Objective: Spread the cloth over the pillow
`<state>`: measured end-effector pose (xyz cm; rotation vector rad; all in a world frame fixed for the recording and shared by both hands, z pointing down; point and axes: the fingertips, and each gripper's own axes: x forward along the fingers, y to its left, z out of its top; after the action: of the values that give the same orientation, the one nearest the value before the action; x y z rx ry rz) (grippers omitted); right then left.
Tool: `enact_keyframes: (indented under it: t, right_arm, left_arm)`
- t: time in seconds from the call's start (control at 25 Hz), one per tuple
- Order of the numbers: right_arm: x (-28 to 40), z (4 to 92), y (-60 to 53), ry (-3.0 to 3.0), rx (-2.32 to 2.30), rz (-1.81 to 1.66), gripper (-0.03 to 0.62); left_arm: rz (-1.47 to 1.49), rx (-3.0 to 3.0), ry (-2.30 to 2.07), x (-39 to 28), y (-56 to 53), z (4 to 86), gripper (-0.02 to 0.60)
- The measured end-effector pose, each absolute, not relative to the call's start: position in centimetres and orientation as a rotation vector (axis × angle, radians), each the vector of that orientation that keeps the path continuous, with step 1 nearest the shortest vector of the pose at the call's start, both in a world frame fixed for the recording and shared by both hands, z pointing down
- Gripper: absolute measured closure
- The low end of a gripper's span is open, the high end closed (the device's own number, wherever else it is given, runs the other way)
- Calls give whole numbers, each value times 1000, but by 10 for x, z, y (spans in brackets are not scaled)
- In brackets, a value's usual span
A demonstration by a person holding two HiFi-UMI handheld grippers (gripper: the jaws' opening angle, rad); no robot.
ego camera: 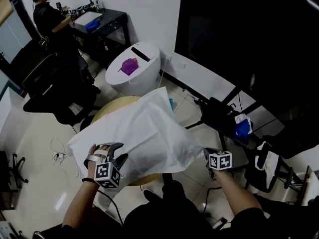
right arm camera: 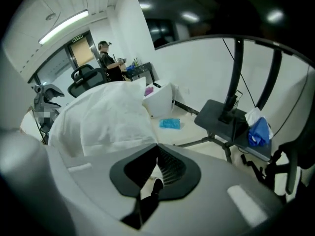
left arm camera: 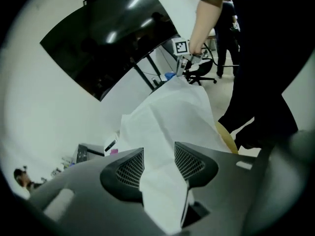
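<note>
A white cloth (ego camera: 144, 133) lies draped in a mound over a round tan table (ego camera: 105, 109); the pillow itself is hidden beneath it. My left gripper (ego camera: 115, 152) stands at the cloth's near left edge. Its jaws are wide apart, and a fold of cloth (left arm camera: 172, 117) hangs loosely between the mesh pads (left arm camera: 129, 170). My right gripper (ego camera: 208, 156) is shut on the cloth's near right corner, with the fabric (right arm camera: 103, 117) running into its closed jaws (right arm camera: 157, 156). From the left gripper view, the right gripper (left arm camera: 184, 59) holds the far corner lifted.
A white rounded bin (ego camera: 133, 68) with a purple item stands behind the table. A person (ego camera: 50, 14) works at a black desk far left, beside a black office chair (ego camera: 50, 83). At right, a dark stand (ego camera: 219, 116) carries a blue rag (ego camera: 242, 128). A large dark screen (ego camera: 249, 34) fills the back right.
</note>
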<state>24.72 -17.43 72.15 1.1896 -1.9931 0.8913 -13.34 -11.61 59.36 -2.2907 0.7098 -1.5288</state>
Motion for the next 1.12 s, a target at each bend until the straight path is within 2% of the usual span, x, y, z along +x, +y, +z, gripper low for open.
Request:
enact_keyframes:
  t: [0.48,0.64,0.72,0.76,0.92,1.12]
  right_arm:
    - [254,814,-199,-1755,1053,940,583]
    - [247,823,-208,-1773,1039,996,542]
    - [248,817,-218,-1814,1046,1010,477]
    - [249,812,-223,-1839,1052,1007,470]
    - [255,766,-257,-1976,1112,927,467]
    - [204,685,-315,-2205,1026,768,467]
  left_arm:
    - [-1624,-2371,1398,-292,-88,594,397]
    - [-1710,-2381,1490,-321,-73,617,397]
    - [-1738,-2397,1524,-327,-66,630,397]
    - [-1729,-2411,1552,-329,-64,633,397]
    - [-1658,-2438,1700,-342,-60,621,397]
    - [-1606,-2362,1983,-415,-56,614,397]
